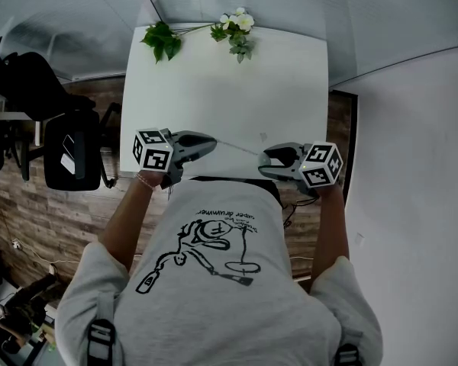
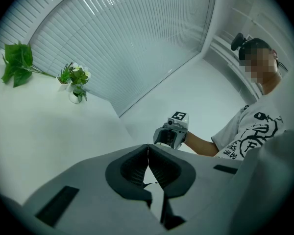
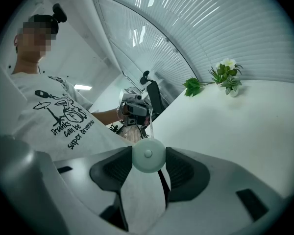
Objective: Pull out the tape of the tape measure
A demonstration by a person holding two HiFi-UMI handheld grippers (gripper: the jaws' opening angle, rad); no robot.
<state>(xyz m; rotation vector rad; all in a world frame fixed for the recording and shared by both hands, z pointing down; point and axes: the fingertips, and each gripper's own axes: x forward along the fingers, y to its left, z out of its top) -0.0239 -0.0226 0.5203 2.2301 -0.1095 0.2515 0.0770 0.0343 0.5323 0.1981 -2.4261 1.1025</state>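
Note:
My right gripper (image 1: 266, 158) is shut on a small round pale tape measure (image 3: 148, 155), whose case sits squeezed between the two dark pads. A thin tape (image 1: 237, 148) runs from it across to my left gripper (image 1: 211, 142). The left gripper's jaws are closed on the tape's end, which shows edge-on as a fine line (image 2: 148, 152) between the pads. Both grippers hover over the near edge of the white table (image 1: 214, 90), facing each other a short way apart. In the right gripper view the tape (image 3: 149, 129) leads up toward the left gripper (image 3: 134, 109).
A leafy green sprig (image 1: 162, 40) and a small vase of white flowers (image 1: 239, 29) stand at the table's far edge. A black office chair (image 1: 72, 147) stands left of the table. A white wall is close on the right.

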